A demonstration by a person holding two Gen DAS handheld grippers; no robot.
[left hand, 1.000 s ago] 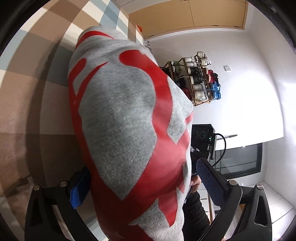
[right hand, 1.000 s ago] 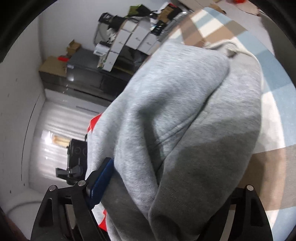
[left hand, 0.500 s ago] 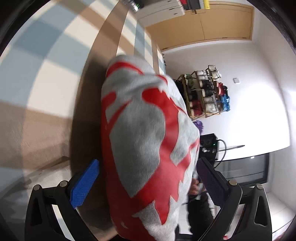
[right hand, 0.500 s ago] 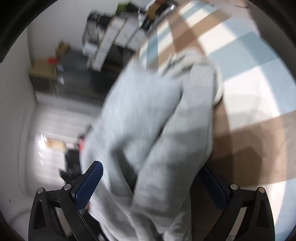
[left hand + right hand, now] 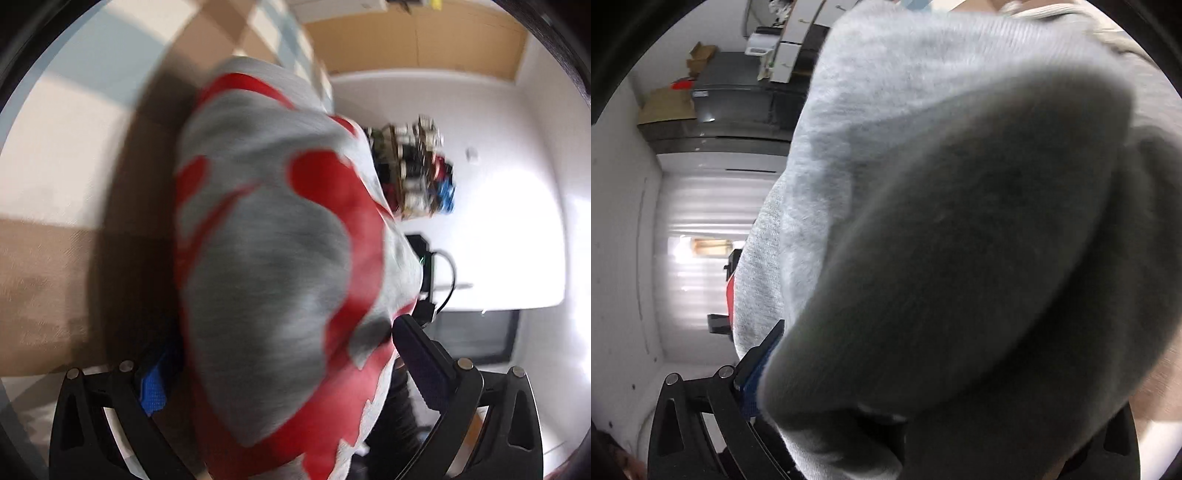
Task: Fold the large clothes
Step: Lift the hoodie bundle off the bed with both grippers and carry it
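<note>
Left claw [image 5: 275,373] clamps our grey fleece sweatshirt with red print [image 5: 273,266]; right claw's [image 5: 934,369] closure unreadable. Soft, bulky, floppy: we grip doubled edges.

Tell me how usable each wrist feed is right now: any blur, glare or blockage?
Left wrist: the sweatshirt is motion-blurred, and the white wall behind it is blown out by glare. Right wrist: grey fabric sits close to the lens, shadowed and soft, hiding most of the scene; only one blue finger pad shows.
</note>
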